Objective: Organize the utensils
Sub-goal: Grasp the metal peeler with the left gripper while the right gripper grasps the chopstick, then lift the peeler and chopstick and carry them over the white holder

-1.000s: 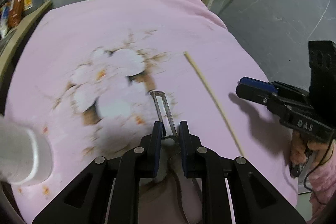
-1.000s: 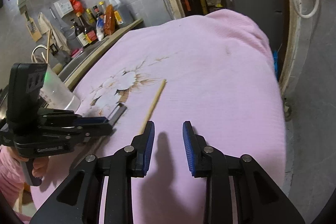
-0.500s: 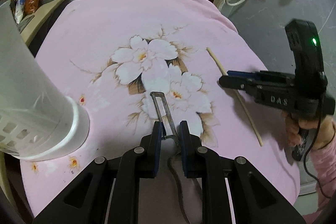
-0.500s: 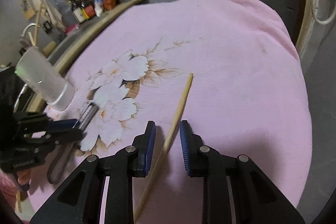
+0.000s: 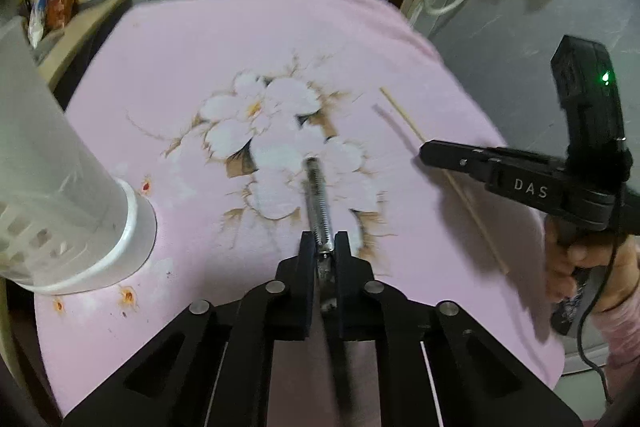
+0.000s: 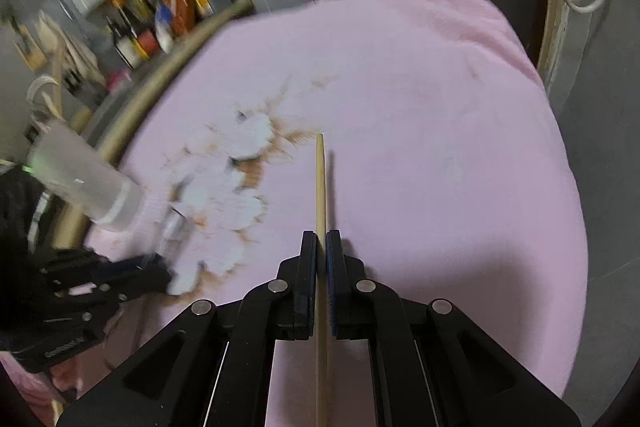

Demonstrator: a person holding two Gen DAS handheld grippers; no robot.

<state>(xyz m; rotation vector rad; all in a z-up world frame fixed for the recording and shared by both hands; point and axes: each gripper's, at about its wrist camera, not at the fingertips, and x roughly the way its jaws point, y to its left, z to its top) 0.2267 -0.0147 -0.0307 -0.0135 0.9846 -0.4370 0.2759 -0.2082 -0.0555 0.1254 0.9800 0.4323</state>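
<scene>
the pink cloth (image 6: 440, 147) lay bare toward the surface's far rounded edge and right side, with wide open room there. a white holder (image 5: 60, 195) stood near the left edge. the left tool (image 5: 325, 251) was closing on a metal peeler (image 5: 318, 203), its blurred head pointing forward above the flower print. the right tool (image 6: 322, 251) was clenched on a pale wooden chopstick (image 6: 320, 179), thin and straight, its tip above the cloth.

The tabletop (image 5: 168, 47) is covered by a pink cloth (image 6: 440, 107) printed with white flowers (image 5: 256, 115). A white perforated holder (image 5: 60, 195) stands on the cloth at its left edge, upright.
</scene>
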